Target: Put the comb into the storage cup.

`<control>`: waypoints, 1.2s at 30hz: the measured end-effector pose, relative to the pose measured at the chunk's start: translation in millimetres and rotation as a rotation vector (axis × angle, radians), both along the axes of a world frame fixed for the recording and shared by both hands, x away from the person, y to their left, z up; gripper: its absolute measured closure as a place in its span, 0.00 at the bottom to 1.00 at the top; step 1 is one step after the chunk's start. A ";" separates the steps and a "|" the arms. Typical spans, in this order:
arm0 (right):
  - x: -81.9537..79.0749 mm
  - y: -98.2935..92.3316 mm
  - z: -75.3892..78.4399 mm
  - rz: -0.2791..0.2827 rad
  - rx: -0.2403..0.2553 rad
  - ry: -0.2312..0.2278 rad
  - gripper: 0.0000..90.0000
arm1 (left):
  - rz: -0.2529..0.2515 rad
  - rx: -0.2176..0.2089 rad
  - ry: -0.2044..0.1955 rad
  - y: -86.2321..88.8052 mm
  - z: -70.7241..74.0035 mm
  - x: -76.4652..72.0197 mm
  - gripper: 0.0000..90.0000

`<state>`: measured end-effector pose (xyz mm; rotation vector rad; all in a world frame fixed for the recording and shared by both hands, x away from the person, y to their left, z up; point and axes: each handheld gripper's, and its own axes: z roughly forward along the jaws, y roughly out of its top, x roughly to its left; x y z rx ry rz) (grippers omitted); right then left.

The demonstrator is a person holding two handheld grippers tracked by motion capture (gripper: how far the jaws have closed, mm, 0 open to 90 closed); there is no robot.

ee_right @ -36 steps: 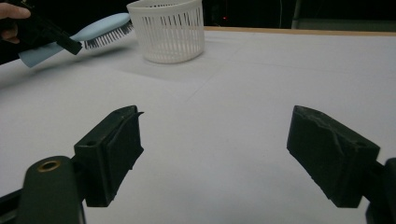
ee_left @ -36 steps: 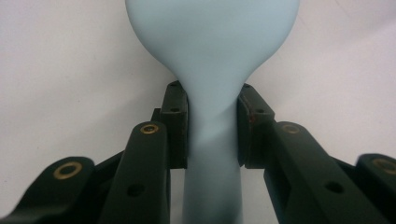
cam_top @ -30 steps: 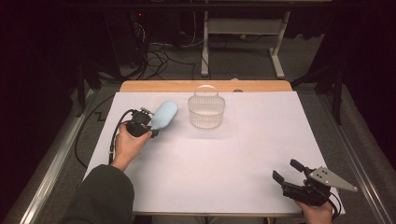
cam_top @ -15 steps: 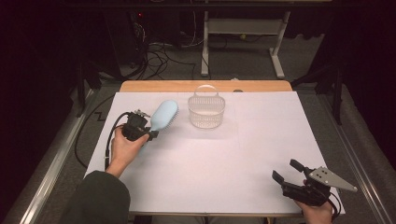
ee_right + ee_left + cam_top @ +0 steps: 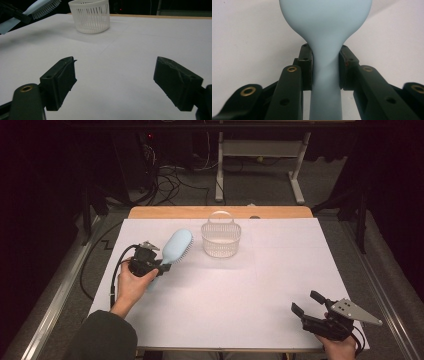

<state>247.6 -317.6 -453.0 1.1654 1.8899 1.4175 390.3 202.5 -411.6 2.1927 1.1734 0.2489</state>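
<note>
1. High view: left gripper [image 5: 159, 266] clamps the brush [image 5: 175, 251] handle, just left of the basket [image 5: 220, 239]; right gripper [image 5: 309, 304] open near the surface [image 5: 260, 290] corner.
2. Left gripper view: pads [image 5: 306, 67] press the brush [image 5: 325, 30] neck.
3. Right gripper view: jaws wide apart, nothing between.

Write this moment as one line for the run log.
left gripper: shut on hairbrush handle, brush off the table | right gripper: open, empty, near front right corner | basket: upright, empty, beside brush head

The hairbrush [image 5: 176, 247] sits just left of the basket [image 5: 220, 240], both toward the table's [image 5: 280, 285] far edge.
</note>
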 end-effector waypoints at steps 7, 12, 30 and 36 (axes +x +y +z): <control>0.0 0.0 0.0 -0.001 0.000 0.000 0.20 | -0.012 -0.019 -0.010 2.9 1.1 -7.6 0.77; -0.1 0.2 0.0 0.000 0.001 0.000 0.20 | -0.032 -0.046 -0.024 3.4 -0.6 -14.9 0.77; 0.0 0.1 -0.1 -0.003 0.005 0.003 0.20 | -0.086 -0.084 -0.061 0.2 -3.5 -40.9 0.77; 0.1 0.3 -0.1 -0.003 0.003 0.003 0.21 | -0.111 -0.091 -0.076 -4.6 -2.7 -50.3 0.77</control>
